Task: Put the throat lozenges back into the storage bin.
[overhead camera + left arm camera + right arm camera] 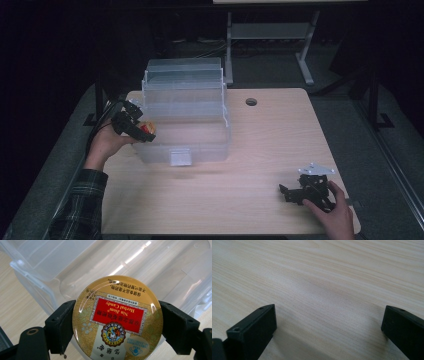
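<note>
High view: left gripper (141, 128) pinches candy tin (117, 319) at clear box (200, 145) wall; right gripper (289, 192) low over table (260, 135), jaws spread.

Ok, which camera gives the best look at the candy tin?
The left gripper view: the candy tin fills the frame, label readable, clamped between the jaws. The high view shows it small, at the clear box's left side.

A round gold candy tin (117, 320) with a red label sits clamped between the left gripper's (117, 325) jaws, lid facing up.
</note>
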`<control>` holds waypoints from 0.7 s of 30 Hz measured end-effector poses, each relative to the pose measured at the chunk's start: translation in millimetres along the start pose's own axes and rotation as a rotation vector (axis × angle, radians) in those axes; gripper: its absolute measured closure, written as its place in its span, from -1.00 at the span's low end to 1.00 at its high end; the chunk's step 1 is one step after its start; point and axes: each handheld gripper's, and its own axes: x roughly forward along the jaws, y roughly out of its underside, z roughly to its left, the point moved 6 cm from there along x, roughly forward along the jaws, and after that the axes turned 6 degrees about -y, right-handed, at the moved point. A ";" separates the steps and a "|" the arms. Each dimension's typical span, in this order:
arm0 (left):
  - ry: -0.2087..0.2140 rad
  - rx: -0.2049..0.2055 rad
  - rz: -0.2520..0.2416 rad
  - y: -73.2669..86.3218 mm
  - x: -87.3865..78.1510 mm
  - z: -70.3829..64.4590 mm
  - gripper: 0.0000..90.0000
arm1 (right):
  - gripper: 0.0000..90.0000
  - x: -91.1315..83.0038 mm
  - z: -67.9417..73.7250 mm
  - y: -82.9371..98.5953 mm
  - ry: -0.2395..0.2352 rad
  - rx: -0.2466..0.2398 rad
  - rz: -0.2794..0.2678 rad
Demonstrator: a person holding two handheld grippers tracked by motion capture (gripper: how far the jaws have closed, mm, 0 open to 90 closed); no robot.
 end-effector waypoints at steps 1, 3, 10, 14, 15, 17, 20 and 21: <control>-0.001 0.001 0.001 0.3 0.4 0.0 -0.57 | -1.00 0.0 0.0 0.0 0.000 0.000 0.000; 0.000 0.002 -0.005 0.7 1.0 0.3 -0.57 | -1.00 0.0 0.0 0.0 0.000 0.000 0.000; 0.003 -0.002 0.001 4.7 4.7 0.7 -0.57 | -1.00 0.0 0.0 0.0 0.000 0.000 0.000; 0.009 0.000 0.008 6.0 5.0 0.5 -0.57 | -1.00 0.0 0.0 0.0 0.000 0.000 0.000; 0.013 0.000 0.008 5.9 4.5 0.4 -0.57 | -1.00 0.0 0.0 0.0 0.000 0.000 0.000; 0.016 0.001 0.002 5.6 4.1 0.2 -0.57 | -1.00 0.0 0.0 0.0 0.000 0.000 0.000; 0.014 0.000 -0.001 5.6 4.3 0.4 -0.58 | -1.00 0.0 0.0 0.0 0.000 0.000 0.000; 0.015 -0.003 -0.003 5.4 3.9 0.5 -0.59 | -1.00 0.0 0.0 0.0 0.000 0.000 0.000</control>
